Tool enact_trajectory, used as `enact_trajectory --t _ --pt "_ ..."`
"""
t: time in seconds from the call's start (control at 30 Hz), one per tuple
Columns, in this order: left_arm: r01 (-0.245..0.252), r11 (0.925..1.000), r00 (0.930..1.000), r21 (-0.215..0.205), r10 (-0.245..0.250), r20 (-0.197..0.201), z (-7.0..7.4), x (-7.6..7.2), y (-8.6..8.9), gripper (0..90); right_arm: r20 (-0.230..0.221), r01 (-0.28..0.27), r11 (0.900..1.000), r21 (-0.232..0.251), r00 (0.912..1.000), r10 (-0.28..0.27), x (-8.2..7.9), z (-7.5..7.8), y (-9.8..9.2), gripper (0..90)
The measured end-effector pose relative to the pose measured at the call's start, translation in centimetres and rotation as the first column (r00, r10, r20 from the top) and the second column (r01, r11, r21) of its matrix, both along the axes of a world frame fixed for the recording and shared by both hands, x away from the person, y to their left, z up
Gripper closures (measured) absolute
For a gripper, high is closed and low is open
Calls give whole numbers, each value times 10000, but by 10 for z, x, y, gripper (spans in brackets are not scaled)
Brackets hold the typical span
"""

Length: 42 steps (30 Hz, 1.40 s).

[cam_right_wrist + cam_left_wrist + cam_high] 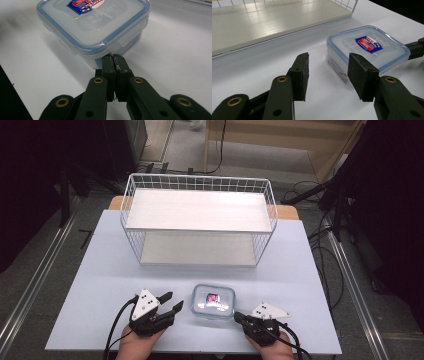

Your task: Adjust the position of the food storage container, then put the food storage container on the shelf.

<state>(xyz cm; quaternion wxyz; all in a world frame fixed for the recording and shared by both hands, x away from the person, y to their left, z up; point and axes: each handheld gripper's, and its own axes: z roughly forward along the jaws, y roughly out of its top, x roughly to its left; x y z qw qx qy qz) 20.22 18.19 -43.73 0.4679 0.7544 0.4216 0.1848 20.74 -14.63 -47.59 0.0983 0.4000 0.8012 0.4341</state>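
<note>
Nothing shelved: container (213,301) sits at counter (100,285) front edge; left tongs (171,302) wide, right tongs (238,317) closed, empty, tips at its wall.

The box (367,52) looks like clear, glossy plastic, its lid (100,22) smooth and translucent with a blue rim and a glossy printed label (369,44). The rack (198,220) is thin white-coated wire, with pale matt shelves (272,22) faintly grained in fine lines, like wood or laminate. The table (100,285) top is smooth, matt and pale, giving a soft sheen under the light. The left gripper (328,75) and right gripper (115,61) have matt black plastic-looking arms with brass-coloured rivets; their pads (359,75) look rough and rubbery, scuffed at the edges. Each carries a pale, flat, matt plate (145,301).
</note>
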Motion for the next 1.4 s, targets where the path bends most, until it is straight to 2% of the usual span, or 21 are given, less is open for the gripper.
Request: enact_trajectory --t 0.13,0.23,0.3,0.33,0.43,0.5,0.53,0.57,0.6,0.63,0.7,0.77,0.83,0.9,0.97,1.0,1.17,1.27,1.3,1.33,1.4 --pt "-31 10000 9999 -52 31 -95 0 0 3 497 56 -44 10000 -10 10000 44 1 0 -3 865" --pt "-20 10000 9998 -89 19 -182 -1 2 6 484 -11 143 9998 146 9999 -143 1 2 -12 820" --pt "5 10000 9996 -68 -7 -268 -1 3 6 467 78 382 9984 413 9992 -385 1 7 -24 732" --pt "34 9999 9996 -112 -37 -294 -2 3 6 467 78 382 9984 413 9992 -385 1 7 -24 732" --pt "71 9998 9992 -187 -78 -388 -2 5 5 431 176 709 9916 1079 9972 -732 2 17 -32 592" --pt "158 9993 9984 -352 -177 -537 -1 8 5 417 186 776 9898 1195 9966 -804 2 19 -32 557" --pt "296 9969 9959 -726 -356 -837 0 12 4 370 121 882 9856 1446 9958 -908 2 23 -31 498" --pt "310 9961 9948 -825 -387 -937 1 13 3 349 143 902 9831 1593 9955 -937 2 25 -30 464" --pt "310 9961 9948 -825 -387 -937 1 13 3 337 143 902 9831 1593 9955 -937 2 25 -30 464" --pt "394 9946 9939 -964 -489 -984 2 16 1 329 138 890 9799 1785 9956 -930 2 29 -26 399" --pt "469 9930 9930 -1084 -581 -1026 2 18 0 321 183 860 9796 1817 9957 -908 2 31 -24 373" --pt "559 9904 9904 -1268 -711 -1186 2 22 -2 292 -60 971 9723 2124 9952 -980 6 34 -17 256" --pt "630 9876 9883 -1438 -818 -1286 1 26 -5 281 -256 1081 9700 2178 9941 -1051 11 33 -14 205" --pt "826 9887 9854 -1247 -997 -1381 -2 28 -10 278 -352 1137 9679 2240 9935 -1085 14 32 -12 185" --pt "954 9882 9820 -1196 -1131 -1515 -5 29 -15 269 -825 1245 9626 2406 9908 -1075 23 28 -6 164" --pt "976 9875 9802 -1235 -1169 -1599 -7 30 -16 267 -992 1328 9630 2345 9887 -1122 27 24 -3 163" --pt "1081 9824 9660 -1523 -1400 -2174 -15 34 -24 263 -1298 1462 9580 2468 9846 -1169 30 18 -2 162" --pt "1166 9766 9518 -1809 -1618 -2604 -19 38 -29 264 -1662 1291 9609 2450 9820 -896 31 11 2 157" --pt "1246 9677 9369 -2194 -1875 -2952 -22 41 -31 273 -1828 1170 9633 2414 9804 -733 29 7 3 161" --pt "1246 9677 9369 -2194 -1875 -2952 -22 41 -31 272 -1828 1170 9633 2414 9804 -733 29 7 3 161" --pt "1244 9630 9241 -2390 -2002 -3257 -26 46 -31 279 -2071 1064 9603 2580 9769 -526 27 4 2 202"
